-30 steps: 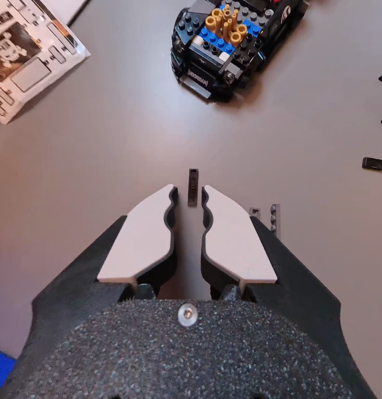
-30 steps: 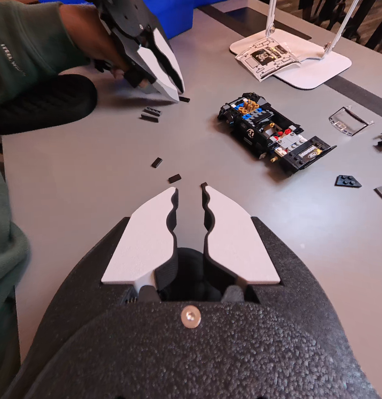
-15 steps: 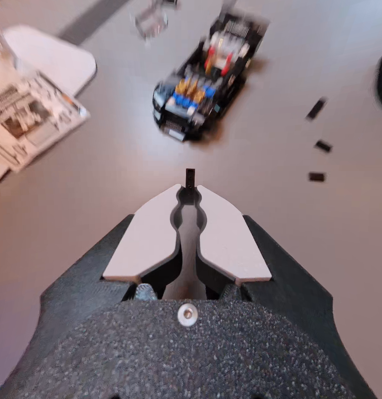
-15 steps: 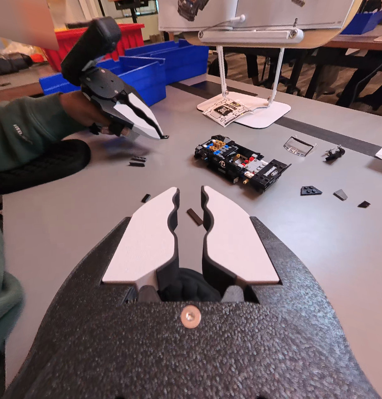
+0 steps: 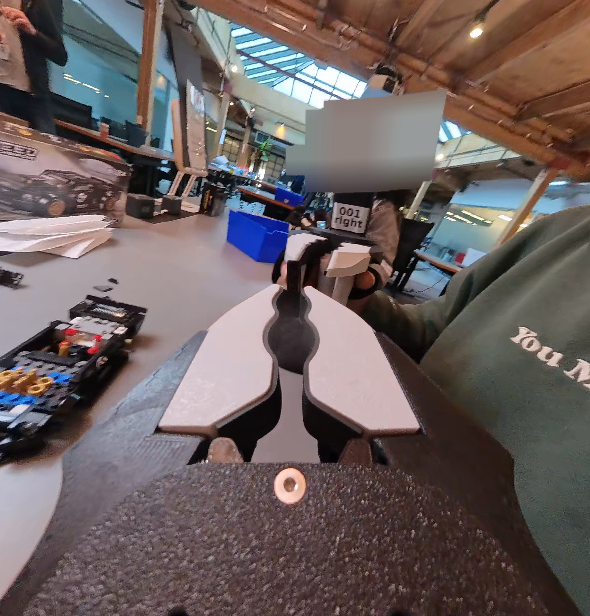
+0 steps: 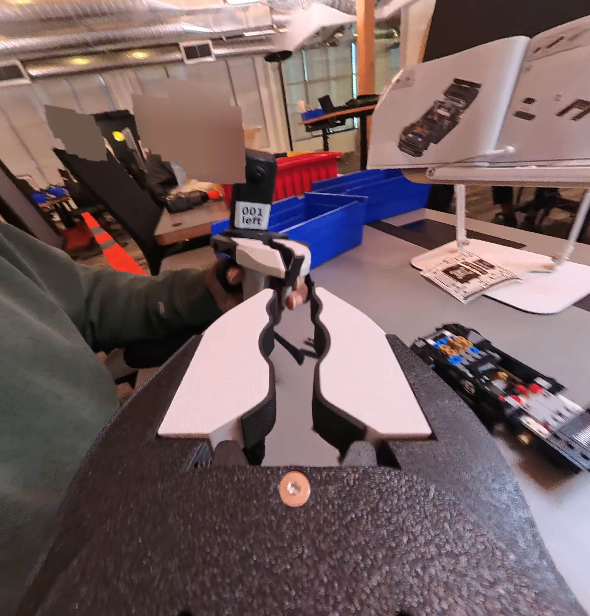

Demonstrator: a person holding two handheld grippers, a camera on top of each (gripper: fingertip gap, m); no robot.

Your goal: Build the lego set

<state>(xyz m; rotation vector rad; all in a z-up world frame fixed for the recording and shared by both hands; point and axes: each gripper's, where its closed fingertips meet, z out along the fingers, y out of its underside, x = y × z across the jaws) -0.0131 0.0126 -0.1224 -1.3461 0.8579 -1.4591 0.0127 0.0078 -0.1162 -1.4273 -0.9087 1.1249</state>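
My left gripper (image 5: 293,290) is shut on a thin black lego piece (image 5: 293,276), which sticks out past the tips, held in the air above the grey table (image 5: 173,276). My right gripper (image 6: 293,295) is open and empty, raised and facing the left one. Each shows tip-on in the other's view: the right gripper (image 5: 323,255) just beyond the held piece, the left gripper (image 6: 270,260) just beyond the right tips. The partly built black lego car (image 5: 53,360) lies on the table at the left; in the right wrist view the car (image 6: 507,383) is at the right.
The set's box (image 5: 53,180) and a white paper bag (image 5: 43,233) stand far left. Blue bins (image 6: 320,220) line the table's far edge. An instruction booklet (image 6: 487,100) rests on a white stand (image 6: 537,286) with a sticker sheet (image 6: 467,270). Small loose pieces (image 5: 103,288) lie beyond the car. Both grippers' tips are close together, under 4 cm apart. Left tips and right tips are each some 20 cm from the car (image 6: 507,383). Look for it in the left wrist view (image 5: 69,347) too.
My left gripper closed on the black piece, lifted it off the table and swung toward the right gripper. My right gripper rose from the table and turned to face it, still open.
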